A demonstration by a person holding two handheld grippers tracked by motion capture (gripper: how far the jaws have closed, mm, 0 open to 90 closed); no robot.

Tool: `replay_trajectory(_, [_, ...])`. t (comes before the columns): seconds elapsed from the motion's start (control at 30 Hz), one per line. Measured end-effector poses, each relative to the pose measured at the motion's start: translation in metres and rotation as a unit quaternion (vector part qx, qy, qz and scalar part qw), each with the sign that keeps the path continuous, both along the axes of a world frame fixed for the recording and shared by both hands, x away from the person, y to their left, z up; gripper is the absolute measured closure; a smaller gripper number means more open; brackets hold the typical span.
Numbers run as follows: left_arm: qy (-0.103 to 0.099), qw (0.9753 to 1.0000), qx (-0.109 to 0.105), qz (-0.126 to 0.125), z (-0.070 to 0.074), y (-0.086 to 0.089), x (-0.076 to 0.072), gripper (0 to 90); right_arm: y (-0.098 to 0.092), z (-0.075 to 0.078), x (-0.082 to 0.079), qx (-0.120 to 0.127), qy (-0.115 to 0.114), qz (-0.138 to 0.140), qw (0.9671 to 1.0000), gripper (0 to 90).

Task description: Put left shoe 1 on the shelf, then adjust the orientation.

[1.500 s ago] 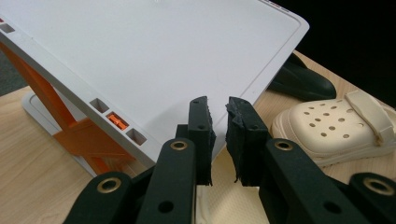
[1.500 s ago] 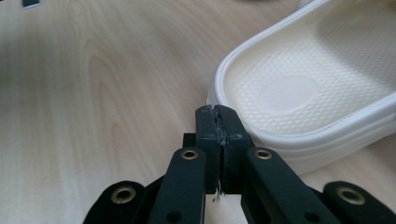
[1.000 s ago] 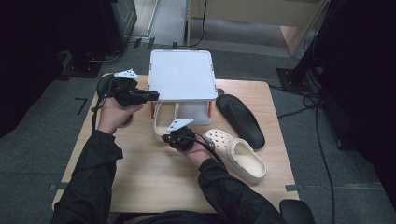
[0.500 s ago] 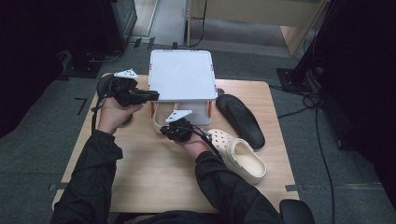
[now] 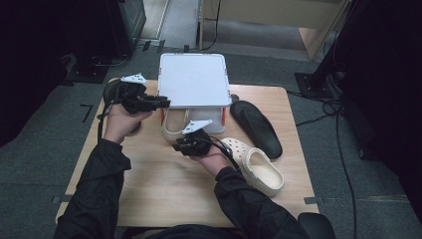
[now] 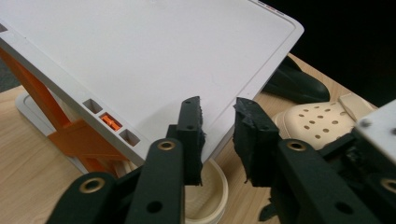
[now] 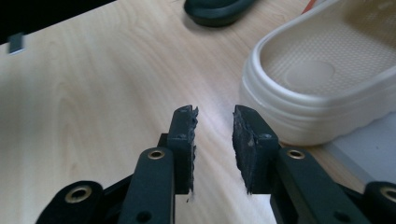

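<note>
A white two-tier rack (image 5: 192, 79) with orange side struts stands at the far middle of the wooden table (image 5: 149, 179), and a cream clog (image 5: 175, 122) lies under its top shelf, heel end sticking out toward the person. A second cream clog (image 5: 254, 164) lies to the right of it on the table, with a black shoe (image 5: 256, 127) just beyond. The left gripper (image 5: 161, 103) hovers at the rack's left front corner and the right gripper (image 5: 183, 142) just before the tucked clog, both with jaws parted and empty.
</note>
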State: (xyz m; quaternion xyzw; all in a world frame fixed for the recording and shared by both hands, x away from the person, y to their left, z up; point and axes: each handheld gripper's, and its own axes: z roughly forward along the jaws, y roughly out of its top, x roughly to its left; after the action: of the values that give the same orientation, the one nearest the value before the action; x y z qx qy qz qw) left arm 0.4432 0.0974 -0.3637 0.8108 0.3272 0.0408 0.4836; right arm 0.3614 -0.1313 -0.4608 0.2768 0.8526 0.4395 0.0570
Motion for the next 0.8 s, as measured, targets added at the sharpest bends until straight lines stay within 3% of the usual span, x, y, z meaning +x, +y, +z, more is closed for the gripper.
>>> replay_trajectory(0.1, [0.011,0.9999,-0.007,-0.004,0.002,-0.001,-0.001,64.9,-0.008,0.007,-0.005,0.004,0.003,0.007,1.0000,67.2])
replay_trajectory(0.2, [-0.003,1.0000,0.006,-0.005,0.006,-0.003,-0.006,61.9,-0.018,0.014,-0.011,0.013,-0.002,0.011,0.9999,66.0])
replay_trajectory(0.43, [0.003,0.9999,0.007,-0.009,0.010,-0.004,-0.013,56.6,-0.051,0.032,-0.023,0.013,-0.023,0.011,0.9996,62.9])
replay_trajectory(0.53, [0.003,1.0000,-0.007,-0.005,0.010,-0.004,-0.019,56.5,-0.072,0.038,-0.028,0.013,-0.029,0.003,0.9995,62.4])
replay_trajectory(0.8, [0.005,0.9999,0.005,-0.009,0.001,-0.012,-0.031,58.9,-0.125,0.047,-0.036,0.020,-0.032,-0.032,0.9988,59.7])
